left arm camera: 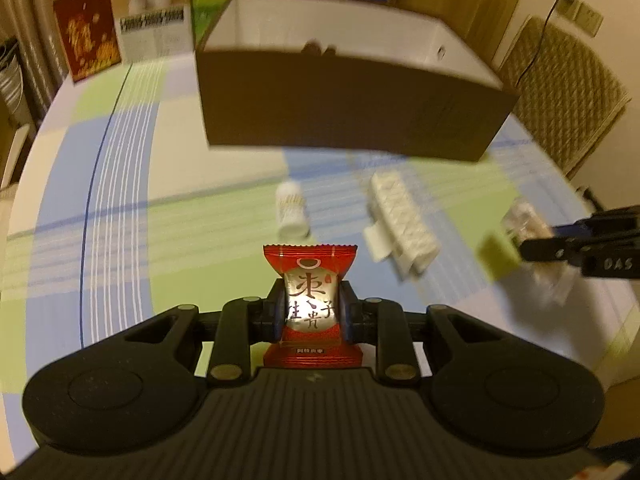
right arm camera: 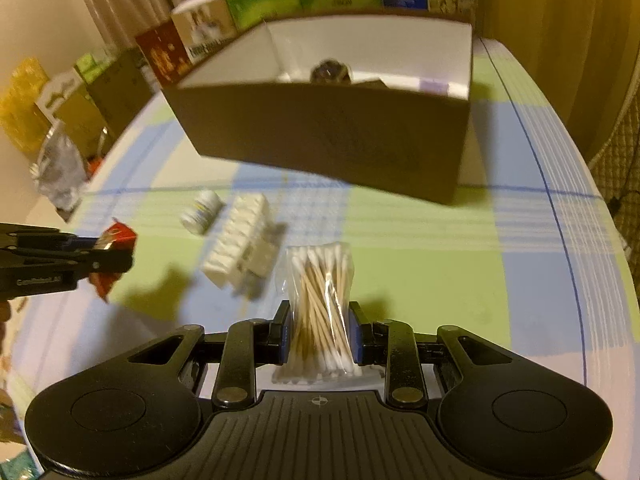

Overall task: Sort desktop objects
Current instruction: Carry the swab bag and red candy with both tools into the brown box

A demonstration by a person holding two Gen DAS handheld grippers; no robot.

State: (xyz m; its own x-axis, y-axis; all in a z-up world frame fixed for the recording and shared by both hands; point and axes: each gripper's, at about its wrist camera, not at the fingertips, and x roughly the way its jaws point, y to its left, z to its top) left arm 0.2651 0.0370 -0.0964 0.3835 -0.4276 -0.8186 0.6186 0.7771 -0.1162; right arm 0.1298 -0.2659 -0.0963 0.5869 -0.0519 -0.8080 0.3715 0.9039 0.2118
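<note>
Red snack packet (left arm camera: 311,304) is pinched in the left hand-held gripper (left arm camera: 311,314); the right hand-held gripper (right arm camera: 320,336) pinches the cotton swab bag (right arm camera: 320,312). Both are in front of the brown box (right arm camera: 340,136). Lift both above its rim before releasing.

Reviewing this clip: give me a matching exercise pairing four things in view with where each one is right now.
Things:
1. red snack packet
2. bag of cotton swabs
3. small white bottle
4. brown box

Places:
A. lying on its side on the tablecloth
B. clamped in the right gripper
C. standing open-topped at the far side of the table
D. clamped in the left gripper

Pairs: 1-D, 2-B, 3-A, 4-C
</note>
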